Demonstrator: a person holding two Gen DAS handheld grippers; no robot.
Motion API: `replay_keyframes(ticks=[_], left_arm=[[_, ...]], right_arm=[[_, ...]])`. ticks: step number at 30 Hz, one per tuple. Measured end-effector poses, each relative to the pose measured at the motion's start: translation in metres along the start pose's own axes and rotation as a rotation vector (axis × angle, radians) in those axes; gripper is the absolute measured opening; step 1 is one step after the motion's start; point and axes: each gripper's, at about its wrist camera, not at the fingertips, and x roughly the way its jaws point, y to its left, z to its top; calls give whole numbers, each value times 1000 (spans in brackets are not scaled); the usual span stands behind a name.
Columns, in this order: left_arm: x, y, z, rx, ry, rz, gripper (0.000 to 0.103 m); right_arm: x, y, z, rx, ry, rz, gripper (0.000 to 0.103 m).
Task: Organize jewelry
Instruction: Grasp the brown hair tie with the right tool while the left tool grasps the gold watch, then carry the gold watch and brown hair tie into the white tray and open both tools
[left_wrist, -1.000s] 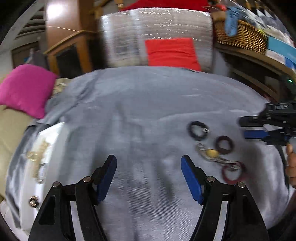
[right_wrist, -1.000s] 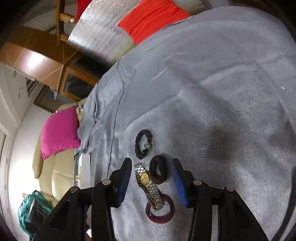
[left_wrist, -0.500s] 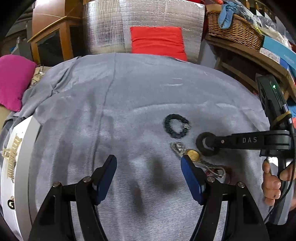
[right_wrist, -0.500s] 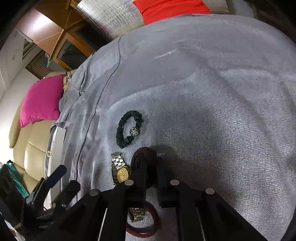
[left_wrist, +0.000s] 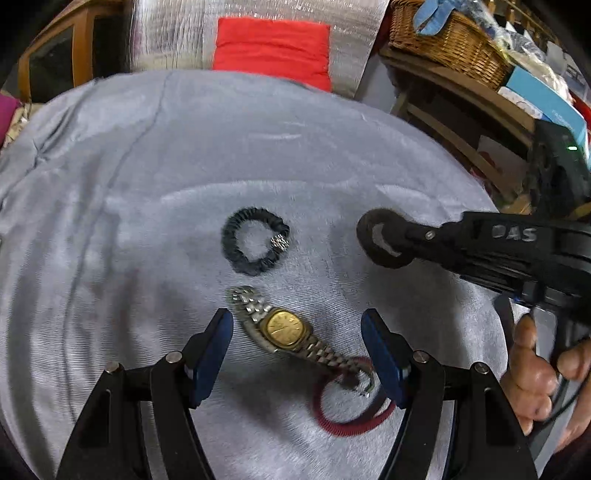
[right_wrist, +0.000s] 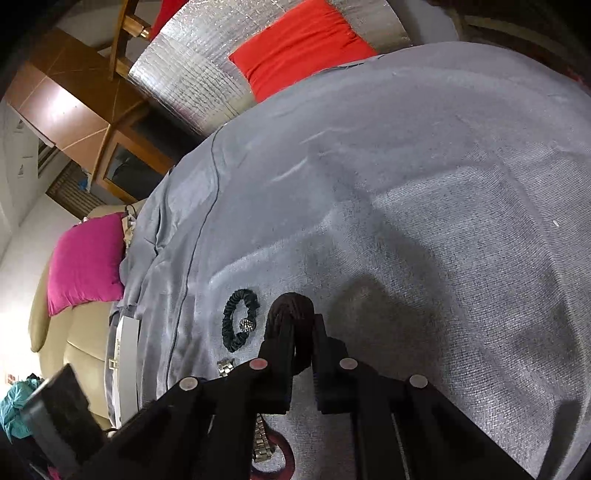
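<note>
Scrunchie (left_wrist: 255, 245) first, at the left of the little cluster on the grey cloth (left_wrist: 147, 166) over the counter: dark, pleated, with a small sparkly bead — soft and light, likely to squash flat under any pinch, so any part of the loop should serve as a hold. Just below it lies the watch (left_wrist: 286, 328), gold-faced with a metal link band; I judge it the heaviest and most slippery piece, limp at the links, best taken across the stiff case. Its far end rests on the red band (left_wrist: 347, 410), a thin elastic ring that would want a low, flat pinch. The left tongs (left_wrist: 297, 350) hang spread wide with the watch between the fingers, nothing gripped.

Further right, the right tongs (left_wrist: 391, 242) are pressed together on the brown hair tie (left_wrist: 382, 243), which bulges above the tips in the right wrist view.

A second ago those right tongs stood open around the tie on the cloth; the left tongs were further from the cluster, the watch off to their right.
</note>
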Motion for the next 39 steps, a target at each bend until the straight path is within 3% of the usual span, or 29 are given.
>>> replay_keyframes(ticks=[4, 11, 14, 20, 34, 35, 39], left_arm=[[7, 3, 0, -44, 17, -22, 71], [5, -1, -10, 3, 4, 69, 39], [5, -2, -9, 9, 4, 65, 38], [6, 4, -4, 22, 8, 95, 21], [-23, 31, -12, -29, 12, 46, 20], [-27, 32, -12, -32, 8, 44, 13], [-50, 52, -15, -61, -29, 35, 12]], right_arm=[[4, -1, 2, 12, 3, 4, 9], [6, -4, 6, 24, 13, 11, 9], [5, -1, 6, 18, 8, 18, 9], [-3, 3, 4, 5, -12, 37, 9], [-9, 27, -7, 1, -108, 8, 9], [-8, 31, -9, -1, -109, 8, 9], [0, 55, -18, -36, -110, 15, 9]])
